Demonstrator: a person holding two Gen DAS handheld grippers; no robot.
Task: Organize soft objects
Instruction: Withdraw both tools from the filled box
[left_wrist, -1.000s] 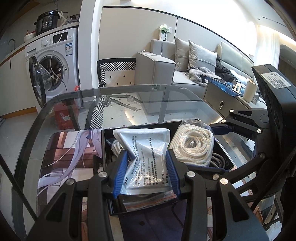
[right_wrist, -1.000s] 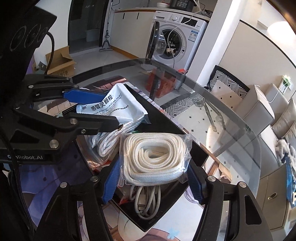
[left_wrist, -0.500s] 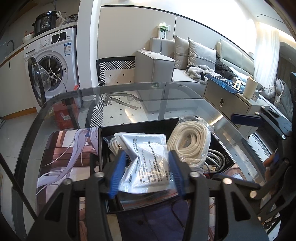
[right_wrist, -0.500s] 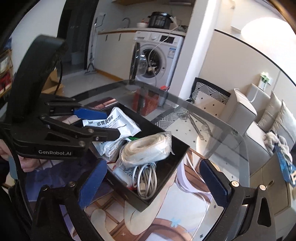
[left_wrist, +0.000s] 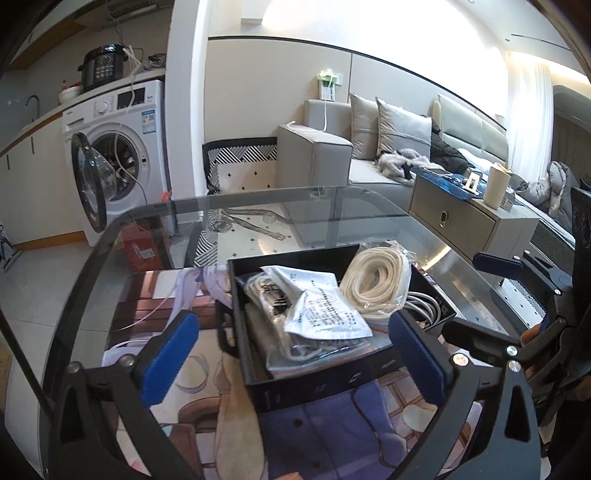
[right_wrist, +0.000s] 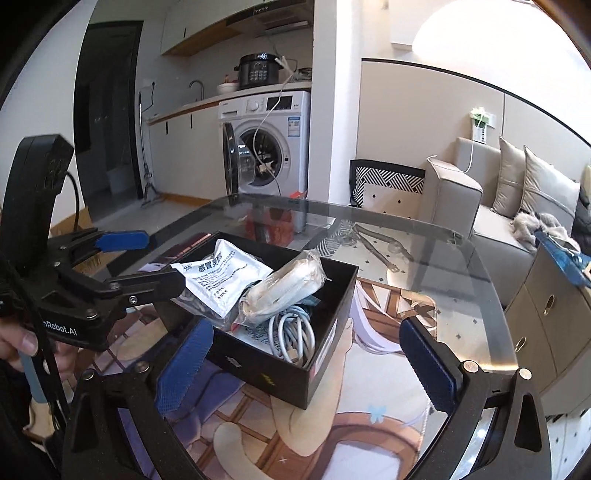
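Note:
A black box (left_wrist: 332, 384) (right_wrist: 328, 295) stands on a printed mat on the glass table. In it lie a white printed pouch (left_wrist: 321, 314) (right_wrist: 218, 280), a bagged coil of white rope (left_wrist: 376, 280) (right_wrist: 284, 291) and a grey cable (right_wrist: 291, 332). My left gripper (left_wrist: 291, 358) is open and empty, drawn back just before the box's near wall. My right gripper (right_wrist: 306, 362) is open and empty, near the box's front corner. Each gripper shows at the edge of the other's view.
The printed mat (right_wrist: 332, 435) covers the near part of the round glass table (right_wrist: 443, 236). Beyond the table are a washing machine (left_wrist: 122, 147) with its door open, a sofa (left_wrist: 369, 155) and a low cabinet (left_wrist: 461, 221).
Both grippers let go and opened wide. The left released the white pouch, the right the bagged rope, and both pulled back from the box. The pouch and rope now rest in the box.

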